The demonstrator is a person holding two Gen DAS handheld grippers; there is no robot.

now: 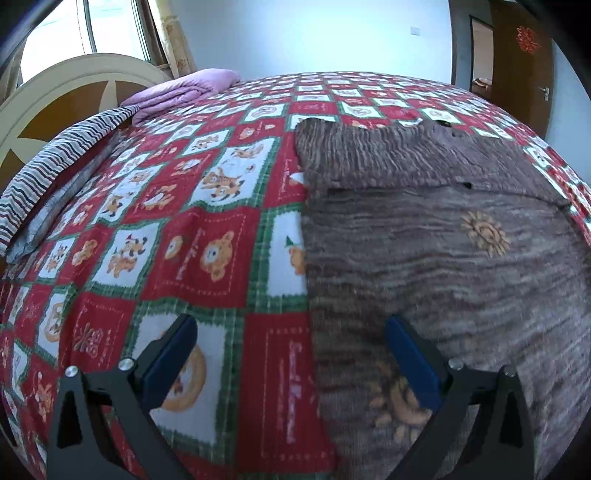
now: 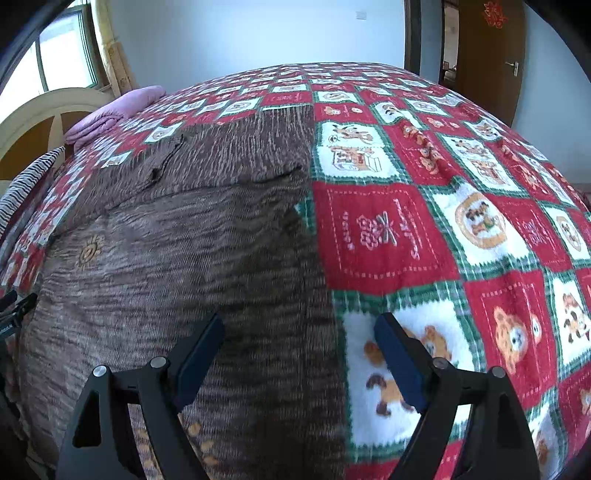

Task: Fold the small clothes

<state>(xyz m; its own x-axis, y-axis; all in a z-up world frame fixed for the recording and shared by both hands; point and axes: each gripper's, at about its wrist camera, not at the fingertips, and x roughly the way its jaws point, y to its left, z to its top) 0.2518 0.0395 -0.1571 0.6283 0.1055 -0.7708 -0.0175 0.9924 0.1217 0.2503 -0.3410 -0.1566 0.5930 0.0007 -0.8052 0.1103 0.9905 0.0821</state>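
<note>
Left gripper [image 1: 290, 363]: we see two matte black fingers w/ flat, dark blue rectangular pads [image 1: 413, 363], bolted by round silver screws; jaws spread wide, nothing between the pads. They straddle the left edge of the garment — one pad over the bedspread, the other over the knit.

Right gripper [image 2: 299, 360]: same build, blue pads [image 2: 399, 363] set wide apart, empty. It straddles the garment's right edge, mirror-fashion — left pad over knit, right pad over a white bear patch.

Garment [image 1: 424, 258] [image 2: 184, 266]: a small brown-grey knit piece w/ a streaky, ribbed texture, lying flat on the bed betw. the two grippers. A folded layer makes a raised crosswise ridge approx. midway up; beyond it the ribs run the other way. Orange sun-like motifs [image 1: 485, 232] dot the nearer panel. Side edges look straight.

Bedspread [image 1: 207, 229] [image 2: 406, 229]: a fuzzy, towel-like cloth, checked in red and white squares w/ green plaid borders, printed w/ bears and script.

Further out, left-wrist view: a striped pillow [image 1: 55, 173], a folded lilac blanket [image 1: 181, 90], a cream arched headboard [image 1: 74, 74] w/ brown panels, a window [image 1: 92, 26], a brown wooden door [image 1: 517, 66].
</note>
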